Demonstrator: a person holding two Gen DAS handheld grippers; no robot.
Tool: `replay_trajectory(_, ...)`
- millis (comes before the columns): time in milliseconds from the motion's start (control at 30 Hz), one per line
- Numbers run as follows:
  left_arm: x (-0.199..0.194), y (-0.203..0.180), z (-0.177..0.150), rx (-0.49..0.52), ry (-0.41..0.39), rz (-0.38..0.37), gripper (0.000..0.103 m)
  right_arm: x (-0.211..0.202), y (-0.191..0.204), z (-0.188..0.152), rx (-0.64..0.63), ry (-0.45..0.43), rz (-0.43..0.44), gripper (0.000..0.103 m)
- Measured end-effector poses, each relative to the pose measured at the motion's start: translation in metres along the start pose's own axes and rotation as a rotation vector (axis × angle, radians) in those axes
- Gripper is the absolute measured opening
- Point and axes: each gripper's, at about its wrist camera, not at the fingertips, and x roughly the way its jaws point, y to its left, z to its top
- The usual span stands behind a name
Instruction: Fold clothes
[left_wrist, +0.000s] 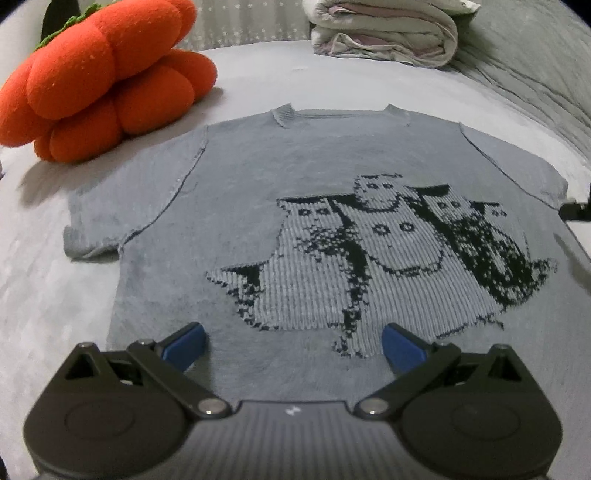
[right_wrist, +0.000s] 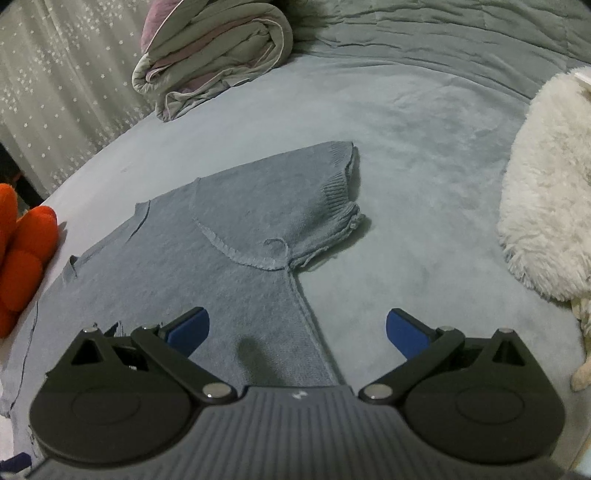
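Grey-sheeted bed (left_wrist: 258, 74) carries a flat blue-grey knitted short-sleeved sweater with a dark cat pattern (left_wrist: 295, 177), beside an orange plush pumpkin cushion (left_wrist: 99, 74) at 10 o'clock and a rolled pale quilt (left_wrist: 384, 29) at 12. Its long axis runs hem to collar, collar towards 12 o'clock in the left view. Both hand-held grippers, left (left_wrist: 293, 343) and right (right_wrist: 297, 332), hover with jaws spread, empty. I'd pinch the right sleeve (right_wrist: 295, 199) at its cuff and fold it inward, keeping the knit smooth

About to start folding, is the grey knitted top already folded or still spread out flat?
Spread flat, unfolded. The grey knitted top lies face up on the bed, both short sleeves out to the sides and the whole pattern showing.
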Motion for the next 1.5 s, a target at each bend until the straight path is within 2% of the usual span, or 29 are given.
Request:
replay_trajectory(300,0.003,-0.005,-0.004,0.008,-0.029,0.024,0.103,0.003,0.008,-0.004,-0.082,0.018,-0.015,0.103)
replay_trajectory(633,0.005,-0.002,0.002,0.007,0.007,0.007,0.103,-0.003,-0.016,0.011,0.113,0.039,0.069,0.1)
replay_trajectory(700,0.005,-0.003,0.002,0.007,0.011,0.008,0.103,0.001,-0.021,0.018,0.162,0.025,0.066,0.093)
replay_trajectory(767,0.005,-0.003,0.002,0.009,0.01,0.009,0.103,0.006,-0.024,0.025,0.203,0.009,0.059,0.079)
replay_trajectory(1000,0.005,-0.001,0.003,0.013,0.018,-0.003,0.103,0.022,-0.039,0.04,0.349,-0.047,0.108,0.077)
replay_trajectory(1100,0.005,0.0,0.005,0.015,0.028,-0.01,0.103,0.028,-0.04,0.046,0.391,-0.067,0.111,0.069)
replay_trajectory(1167,0.005,0.001,0.007,0.013,0.038,-0.018,0.103,0.032,-0.04,0.048,0.412,-0.078,0.1,0.047)
replay_trajectory(1200,0.005,0.002,0.007,0.009,0.043,-0.022,0.103,0.034,-0.04,0.049,0.421,-0.079,0.09,0.041)
replay_trajectory(1267,0.005,0.004,0.009,0.001,0.053,-0.03,0.103,0.037,-0.038,0.05,0.434,-0.077,0.077,0.016)
replay_trajectory(1367,0.003,0.005,0.009,-0.009,0.059,-0.035,0.103,0.033,-0.03,0.051,0.424,-0.097,0.07,0.014)
replay_trajectory(1500,0.0,0.008,0.01,-0.04,0.068,-0.043,0.103,0.027,-0.003,0.051,0.32,-0.145,0.073,0.013)
